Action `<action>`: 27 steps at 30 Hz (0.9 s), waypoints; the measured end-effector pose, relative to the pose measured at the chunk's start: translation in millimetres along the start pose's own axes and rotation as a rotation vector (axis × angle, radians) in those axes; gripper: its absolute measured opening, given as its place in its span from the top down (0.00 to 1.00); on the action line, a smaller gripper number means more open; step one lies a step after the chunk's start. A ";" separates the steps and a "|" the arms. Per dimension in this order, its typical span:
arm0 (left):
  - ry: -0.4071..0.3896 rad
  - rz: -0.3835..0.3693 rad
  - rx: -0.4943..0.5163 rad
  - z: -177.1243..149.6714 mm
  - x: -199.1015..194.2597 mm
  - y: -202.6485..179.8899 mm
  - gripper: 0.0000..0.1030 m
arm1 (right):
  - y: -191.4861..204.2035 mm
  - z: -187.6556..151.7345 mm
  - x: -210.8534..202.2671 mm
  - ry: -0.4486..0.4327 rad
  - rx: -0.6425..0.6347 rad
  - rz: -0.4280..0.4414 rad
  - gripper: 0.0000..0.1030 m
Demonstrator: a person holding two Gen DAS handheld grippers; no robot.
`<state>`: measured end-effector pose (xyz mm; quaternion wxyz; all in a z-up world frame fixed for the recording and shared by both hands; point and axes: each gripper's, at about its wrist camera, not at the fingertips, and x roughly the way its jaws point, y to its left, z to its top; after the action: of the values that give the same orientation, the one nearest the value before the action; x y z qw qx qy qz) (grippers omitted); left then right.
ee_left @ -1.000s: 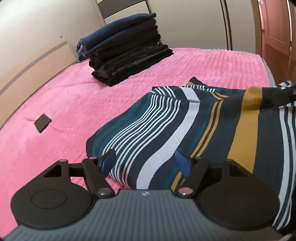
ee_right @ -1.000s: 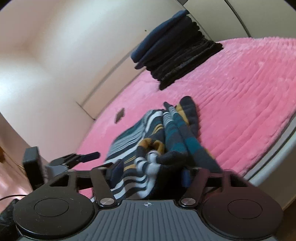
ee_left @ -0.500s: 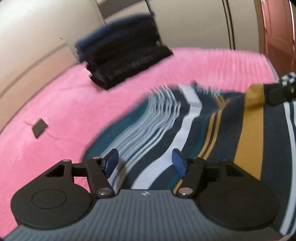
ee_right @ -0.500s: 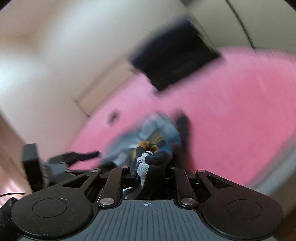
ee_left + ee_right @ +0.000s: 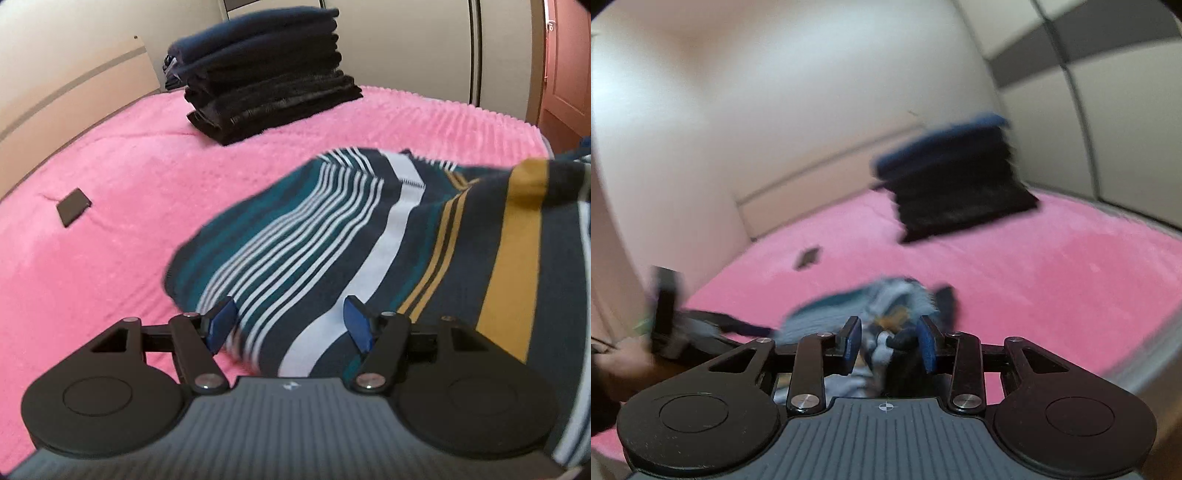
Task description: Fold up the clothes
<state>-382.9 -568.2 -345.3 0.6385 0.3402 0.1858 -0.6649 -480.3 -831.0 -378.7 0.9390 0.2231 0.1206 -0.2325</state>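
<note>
Fingers of the left gripper [image 5: 290, 325] stand wide, low over the striped garment [image 5: 369, 236] on the pink bed [image 5: 129, 206]. Right gripper [image 5: 889, 341], level and blurred, has a bunch of that garment between its pads; whether they grip it I cannot tell.

R wrist view motion-blurred: striped garment [image 5: 886, 306] & dark stack [image 5: 956, 184] smeared, left gripper [image 5: 701, 325] a streak; garment cut off at frame edge in L view.

On the one bed [image 5: 110, 258] there was one striped garment [image 5: 369, 240], one stack of dark folded clothes [image 5: 266, 85] beyond it toward the headboard, and one small dark flat object [image 5: 73, 211] well apart from the garment. Two hand-held grippers were present, the left hand-held gripper [image 5: 290, 325] and the right hand-held gripper [image 5: 888, 343], each with two blue-padded fingers.
</note>
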 end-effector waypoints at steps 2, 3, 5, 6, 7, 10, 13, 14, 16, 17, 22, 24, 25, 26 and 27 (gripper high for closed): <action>-0.008 0.002 -0.011 1.4 4.9 -1.0 0.38 | 4.9 -0.8 9.4 0.021 -0.027 -0.009 0.64; -0.008 0.002 -0.014 2.3 6.4 -1.0 0.38 | 5.5 -0.9 11.5 0.021 -0.038 -0.051 0.64; -0.006 -0.001 -0.004 2.5 4.3 0.4 0.38 | 1.4 3.3 3.1 -0.031 -0.031 -0.150 0.64; -0.007 -0.003 -0.001 1.8 3.4 1.2 0.38 | -1.2 6.2 -2.3 -0.054 -0.019 -0.147 0.64; -0.007 -0.008 -0.003 0.6 3.4 2.3 0.37 | -1.7 7.7 -5.5 -0.064 -0.016 -0.118 0.64; -0.008 -0.004 -0.014 0.3 5.6 2.3 0.36 | 5.1 1.8 -1.1 -0.007 -0.049 0.003 0.64; -0.017 0.013 -0.007 2.2 1.9 -1.1 0.37 | 0.8 -19.7 24.7 0.148 -0.028 0.062 0.65; -0.032 0.014 -0.007 1.9 -3.6 -1.0 0.38 | -11.7 -29.4 32.5 0.182 0.024 0.031 0.65; -0.066 0.016 -0.009 -1.7 -19.1 1.2 0.38 | -39.0 -43.5 35.5 0.191 0.136 0.007 0.72; -0.072 0.020 -0.010 -5.1 -26.8 3.6 0.38 | -48.6 -46.4 31.9 0.181 0.176 0.017 0.73; -0.052 0.047 0.004 -24.6 -52.6 13.4 0.38 | -39.7 -33.8 26.8 0.219 0.131 -0.022 0.73; -0.041 0.066 0.020 -32.8 -63.5 12.5 0.38 | -22.4 -29.1 20.4 0.214 0.067 -0.058 0.69; -0.042 0.070 0.034 -37.2 -68.7 10.7 0.38 | -8.5 -26.8 16.0 0.200 0.012 -0.058 0.53; -0.041 0.074 0.052 -41.5 -73.3 8.2 0.37 | 5.3 -24.5 11.5 0.186 -0.043 -0.057 0.42; -0.041 0.078 0.072 -45.9 -77.3 5.7 0.37 | 20.3 -23.4 6.1 0.173 -0.099 -0.045 0.27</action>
<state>-371.1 -481.7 -323.1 0.6548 0.3563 0.1350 -0.6528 -468.0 -806.2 -393.8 0.9294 0.1930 0.2176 -0.2273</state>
